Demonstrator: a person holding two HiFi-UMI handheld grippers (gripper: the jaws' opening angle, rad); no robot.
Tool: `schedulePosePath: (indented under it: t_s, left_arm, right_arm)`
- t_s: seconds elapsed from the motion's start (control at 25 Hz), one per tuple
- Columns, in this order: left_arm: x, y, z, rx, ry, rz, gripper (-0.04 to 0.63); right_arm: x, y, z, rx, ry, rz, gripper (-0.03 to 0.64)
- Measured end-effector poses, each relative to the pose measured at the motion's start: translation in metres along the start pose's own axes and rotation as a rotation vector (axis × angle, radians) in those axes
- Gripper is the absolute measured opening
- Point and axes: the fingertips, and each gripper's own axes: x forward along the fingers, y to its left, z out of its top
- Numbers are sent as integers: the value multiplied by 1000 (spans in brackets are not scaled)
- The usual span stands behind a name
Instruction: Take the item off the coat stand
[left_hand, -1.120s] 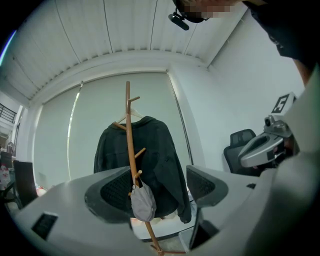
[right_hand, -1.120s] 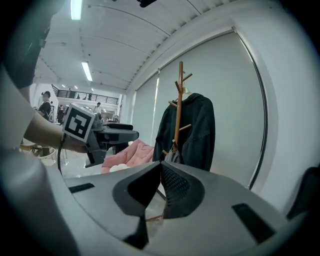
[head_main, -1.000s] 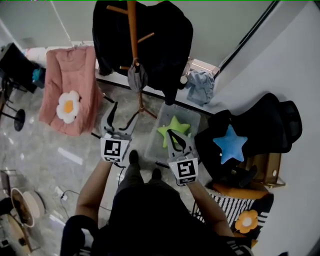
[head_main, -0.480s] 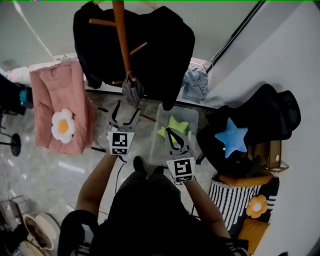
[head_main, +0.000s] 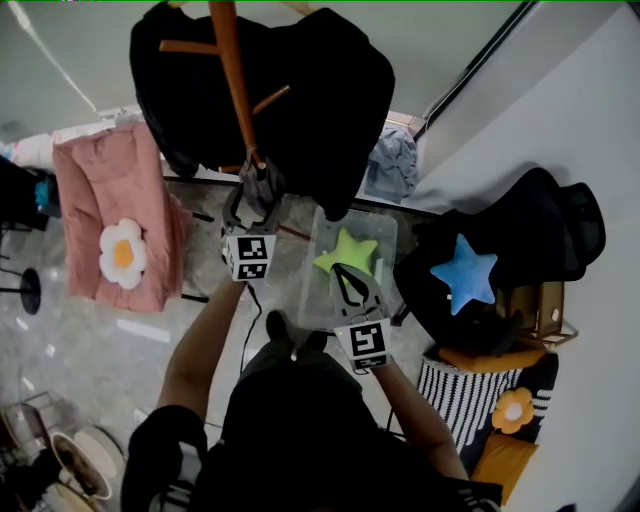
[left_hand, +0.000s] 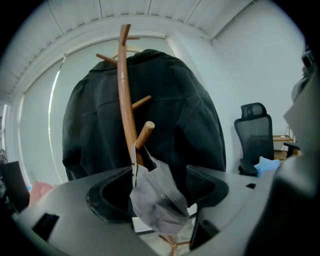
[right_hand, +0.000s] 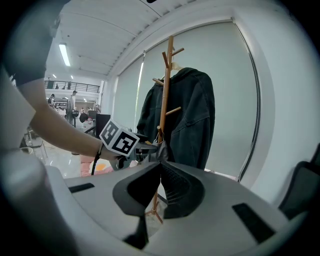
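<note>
Left gripper (head_main: 252, 207) had advanced to the cap (left_hand: 157, 200) on the coat stand (left_hand: 125, 95), jaws apart, probably straddling it. Right gripper (head_main: 345, 275) closed, empty. Next: clamp, lift.

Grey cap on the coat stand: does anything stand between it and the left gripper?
Nothing visible. The grey cap hangs on a peg, framed by the open jaws of the left gripper; the black jacket is behind it.

head view: coat stand (head_main: 232, 90) top cut off by upper edge; base hidden behind left claw (head_main: 252, 205).
</note>
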Motion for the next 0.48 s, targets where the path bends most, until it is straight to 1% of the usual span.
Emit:
schedulePosePath:
  t_s: [0.12,0.28,0.48]
  left_arm:
    - [17,3,-14,1,36,21,341]
    - [33,6,-26,-19,65,41,339]
    - [50,5,-33,-2,86,56,335]
  right_arm:
    - [5,-2,-2,-8,8,3,21]
    - [9,-6,-4,-18,15,2,21]
    - [12,-11,-10,-9,36,-7,21]
